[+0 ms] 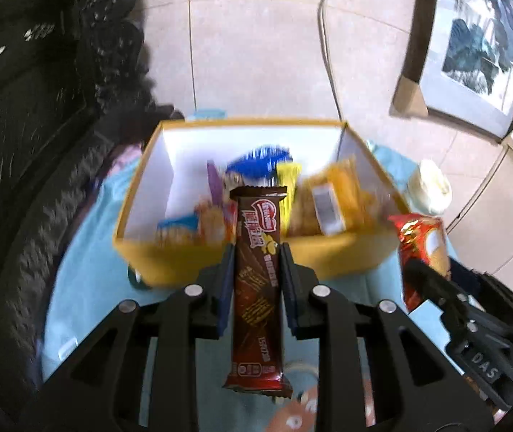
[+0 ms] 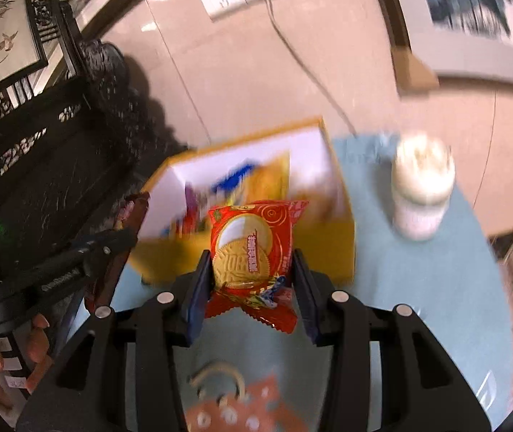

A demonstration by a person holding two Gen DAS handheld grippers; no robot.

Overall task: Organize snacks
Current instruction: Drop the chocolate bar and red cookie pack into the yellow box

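While the left hand-held gripper [image 1: 256, 255] clamps a brown chocolate wafer bar [image 1: 256, 288] upright between its pads, the right hand-held gripper [image 2: 251, 270] clamps a red biscuit packet [image 2: 252, 252]. Both snacks hang above the blue-covered worktop [image 2: 418, 288], near a yellow box [image 1: 332, 252] holding assorted snack packets. A white jar [image 2: 422, 187] stands right of the box.

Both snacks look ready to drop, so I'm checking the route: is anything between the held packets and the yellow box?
Nothing visible blocks either. The chocolate wafer bar and red biscuit packet sit just short of the open-topped yellow box, whose near wall is the only thing to clear.
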